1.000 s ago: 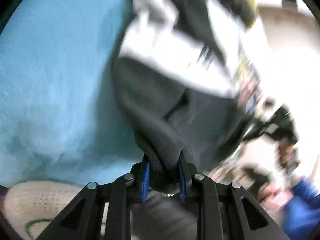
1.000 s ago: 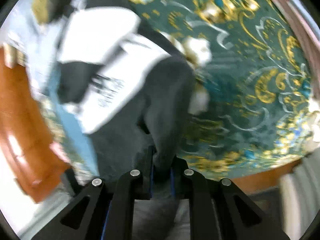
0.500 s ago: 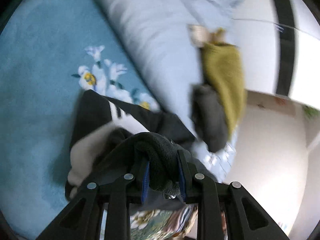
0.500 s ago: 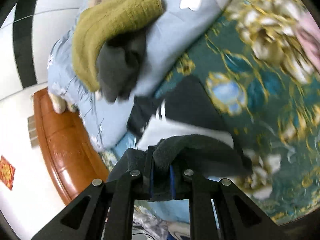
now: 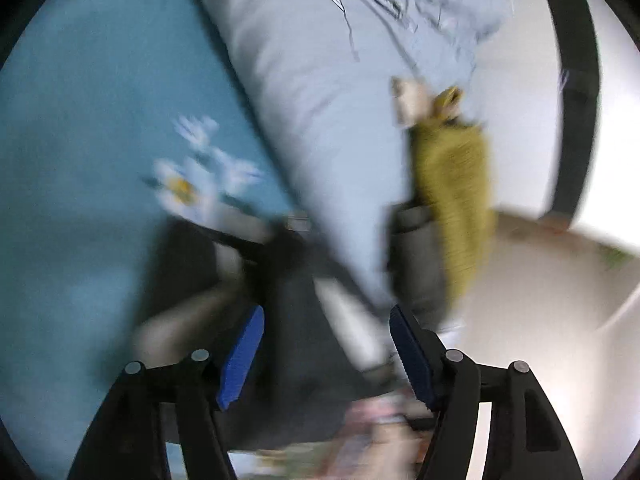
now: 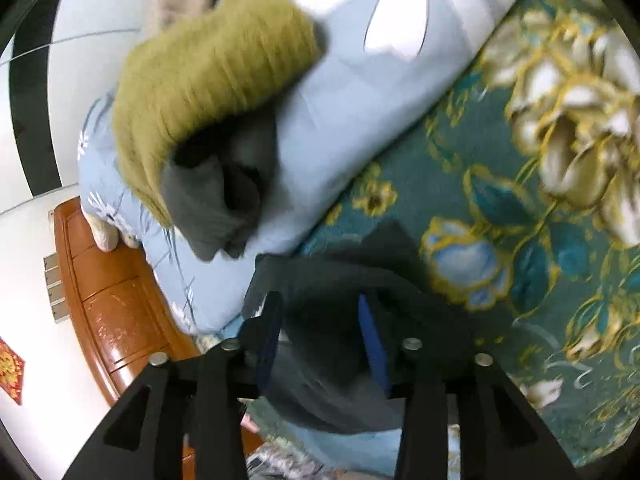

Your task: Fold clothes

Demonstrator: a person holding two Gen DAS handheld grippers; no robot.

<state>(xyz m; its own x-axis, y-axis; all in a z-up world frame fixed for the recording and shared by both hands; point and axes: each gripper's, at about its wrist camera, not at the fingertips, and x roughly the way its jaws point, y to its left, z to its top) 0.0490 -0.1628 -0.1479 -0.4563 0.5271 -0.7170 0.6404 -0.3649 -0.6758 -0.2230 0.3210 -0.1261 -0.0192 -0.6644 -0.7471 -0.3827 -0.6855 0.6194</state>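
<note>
A dark grey fleece garment with white panels [image 5: 296,344] lies folded on the bed, blurred in the left wrist view. My left gripper [image 5: 324,332] is open just above it, blue pads apart. In the right wrist view the same garment [image 6: 332,280] lies under my right gripper [image 6: 320,312], which is open with the cloth between and below its jaws. An olive knit sweater [image 6: 208,76] and a grey garment [image 6: 216,188] lie on a pale blue pillow [image 6: 360,80].
The bed has a teal flowered cover [image 6: 520,208] and a blue blanket with white flowers [image 5: 80,160]. A wooden headboard [image 6: 108,292] stands at the left of the right wrist view. The pillow [image 5: 320,100] and olive sweater [image 5: 452,192] also show in the left wrist view.
Both grippers swung the grey garment down onto the bed, then opened and let go of it. The left view is blurred from motion.
</note>
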